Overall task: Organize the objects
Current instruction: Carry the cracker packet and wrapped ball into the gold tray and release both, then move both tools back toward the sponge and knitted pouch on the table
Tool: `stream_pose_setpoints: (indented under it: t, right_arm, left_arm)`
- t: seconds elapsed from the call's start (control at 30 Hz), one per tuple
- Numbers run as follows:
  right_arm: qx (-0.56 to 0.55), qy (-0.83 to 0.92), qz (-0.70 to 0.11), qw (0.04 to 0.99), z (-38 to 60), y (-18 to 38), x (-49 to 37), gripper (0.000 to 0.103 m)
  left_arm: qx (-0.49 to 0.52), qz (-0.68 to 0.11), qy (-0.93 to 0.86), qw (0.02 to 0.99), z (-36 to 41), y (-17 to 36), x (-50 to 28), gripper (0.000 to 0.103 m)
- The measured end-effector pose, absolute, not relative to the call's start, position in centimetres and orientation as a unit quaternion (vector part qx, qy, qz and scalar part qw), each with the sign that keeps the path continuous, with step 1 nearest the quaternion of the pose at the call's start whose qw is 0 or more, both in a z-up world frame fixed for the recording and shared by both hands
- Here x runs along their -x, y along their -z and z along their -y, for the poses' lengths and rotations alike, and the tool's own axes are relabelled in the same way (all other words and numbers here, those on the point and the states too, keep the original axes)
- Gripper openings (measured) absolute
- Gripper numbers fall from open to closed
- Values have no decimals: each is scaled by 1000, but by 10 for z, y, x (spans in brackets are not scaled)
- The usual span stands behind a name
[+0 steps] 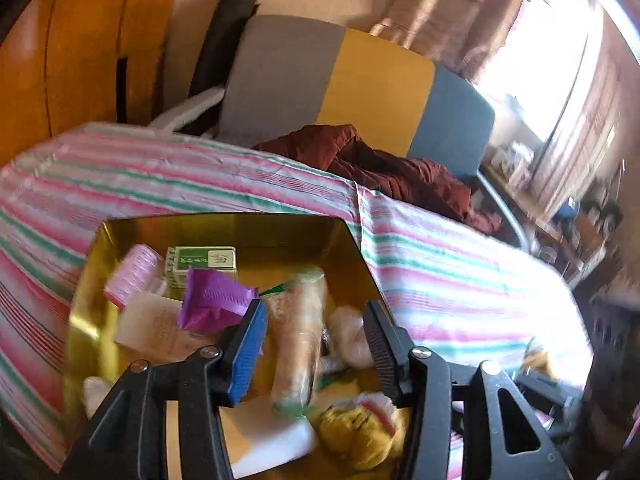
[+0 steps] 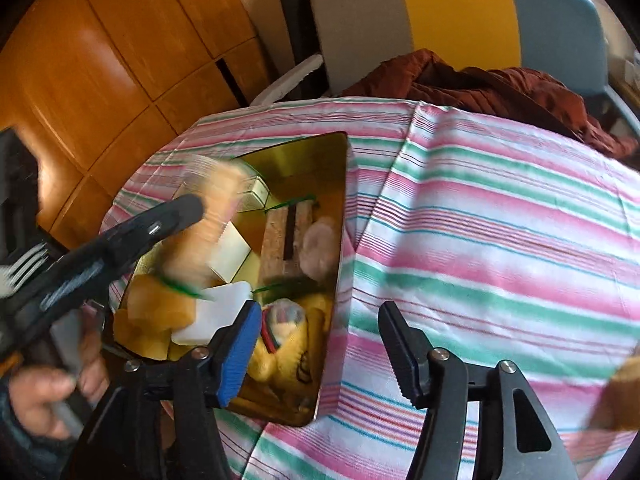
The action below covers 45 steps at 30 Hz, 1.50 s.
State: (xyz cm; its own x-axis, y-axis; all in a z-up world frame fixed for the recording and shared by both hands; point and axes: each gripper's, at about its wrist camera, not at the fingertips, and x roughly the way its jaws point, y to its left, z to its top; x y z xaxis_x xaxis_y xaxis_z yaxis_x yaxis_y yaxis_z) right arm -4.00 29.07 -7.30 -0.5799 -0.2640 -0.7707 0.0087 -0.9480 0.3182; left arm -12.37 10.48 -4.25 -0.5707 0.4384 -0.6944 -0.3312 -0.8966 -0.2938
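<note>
A gold tin box (image 1: pixel 280 230) sits on the striped tablecloth, also in the right wrist view (image 2: pixel 334 264). It holds a green-and-white carton (image 1: pixel 202 262), a purple wrapped item (image 1: pixel 214 298), a pink packet (image 1: pixel 134 274), a white packet (image 1: pixel 154 326) and a yellow bag (image 1: pixel 360 430). My left gripper (image 1: pixel 314 326) is open; a clear tube of biscuits (image 1: pixel 298 340) lies between its fingers, blurred. In the right wrist view that tube (image 2: pixel 208 216) hangs over the box by the left gripper's finger (image 2: pixel 176 212). My right gripper (image 2: pixel 320 330) is open and empty at the box's near right edge.
The pink, green and white striped cloth (image 2: pixel 500 220) covers the table to the right of the box. A chair with grey, yellow and blue back (image 2: pixel 452 16) stands behind, a dark red jacket (image 2: pixel 480 84) on it. Wooden cabinets (image 2: pixel 100 60) are at the left.
</note>
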Motion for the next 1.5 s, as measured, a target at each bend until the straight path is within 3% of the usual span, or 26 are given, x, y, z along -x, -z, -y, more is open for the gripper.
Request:
stream_pose_setpoints:
  t: [0.43,1.03,1.5]
  right_arm:
    - [-450,876,158,72,-298,78,20,66]
    - [-436,887,140,60,-296,65,-10,68]
    - [-410,897,164,-22,-370,48,-45,69]
  left_arm:
    - [395,9,-901,181,-87,41,79,53]
    - [362,-34,-908,206,-98,21,29,53]
    - [357,-72,-895,255,-135,18,7,53]
